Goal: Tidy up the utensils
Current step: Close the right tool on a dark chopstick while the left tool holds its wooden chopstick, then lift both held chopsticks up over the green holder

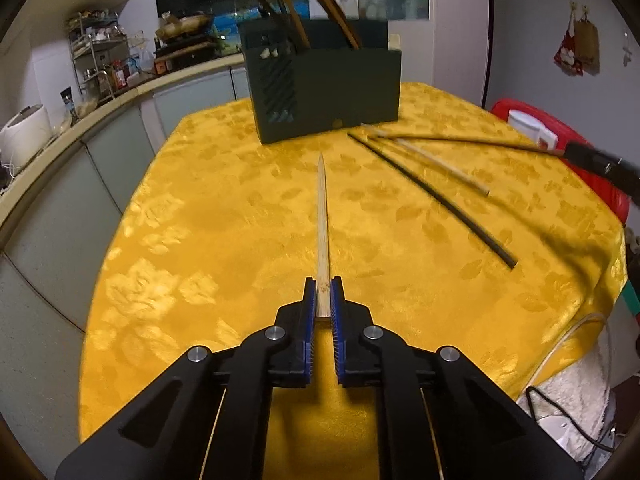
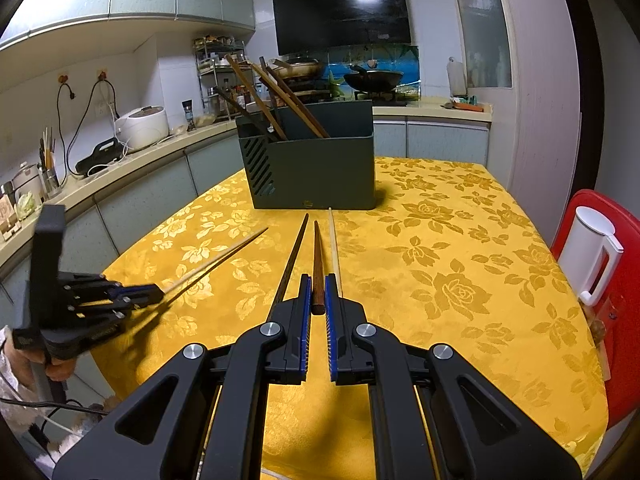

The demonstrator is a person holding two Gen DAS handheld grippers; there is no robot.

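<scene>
My left gripper (image 1: 323, 292) is shut on a pale bamboo chopstick (image 1: 322, 220) that points toward the dark green utensil holder (image 1: 332, 92). My right gripper (image 2: 318, 292) is shut on a dark brown chopstick (image 2: 318, 264) above the yellow tablecloth (image 2: 460, 280). A black chopstick (image 2: 292, 260) and a pale chopstick (image 2: 335, 248) lie on the cloth beside it. The holder (image 2: 316, 168) has several brown chopsticks (image 2: 280, 100) standing in it. The left gripper also shows in the right wrist view (image 2: 156, 290), and the right gripper shows in the left wrist view (image 1: 568, 152).
A red chair (image 2: 600, 240) with a white jug (image 2: 592, 252) stands at the table's right. A kitchen counter (image 2: 120, 160) with a rice cooker (image 2: 142, 124) runs along the left. A stove with pans (image 2: 372, 76) is behind the holder.
</scene>
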